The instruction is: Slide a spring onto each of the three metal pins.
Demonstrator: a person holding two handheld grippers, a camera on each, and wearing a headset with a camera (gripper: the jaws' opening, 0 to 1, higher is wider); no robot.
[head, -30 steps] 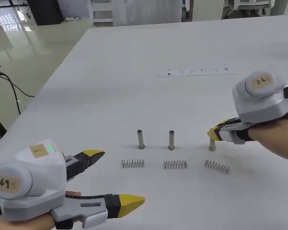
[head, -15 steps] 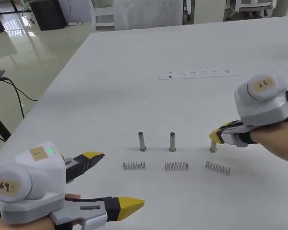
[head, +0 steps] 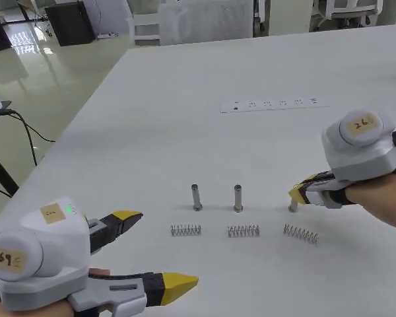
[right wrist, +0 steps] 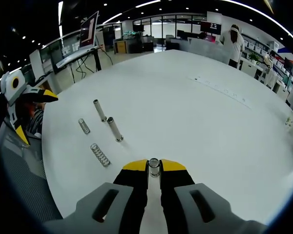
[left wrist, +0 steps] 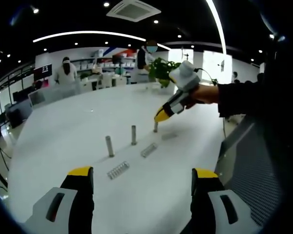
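Left gripper: hovering low at near left, jaws spread wide, gripping nothing, seemingly readying for a spring
Left pin, middle pin: standing upright, bare, awaiting springs
Three springs: lying flat, one just before each pin
Right pin: standing upright, being pinched near its top
Right gripper: clamping the right pin, probably steadying it

Your headset looks forward and down over the surface from its near edge. The camera on your left tongs sits low by that edge, facing the row of pins from a little way off. The one on your right tongs is hard against the end pin, facing back along the row. All three views share the pins and springs.
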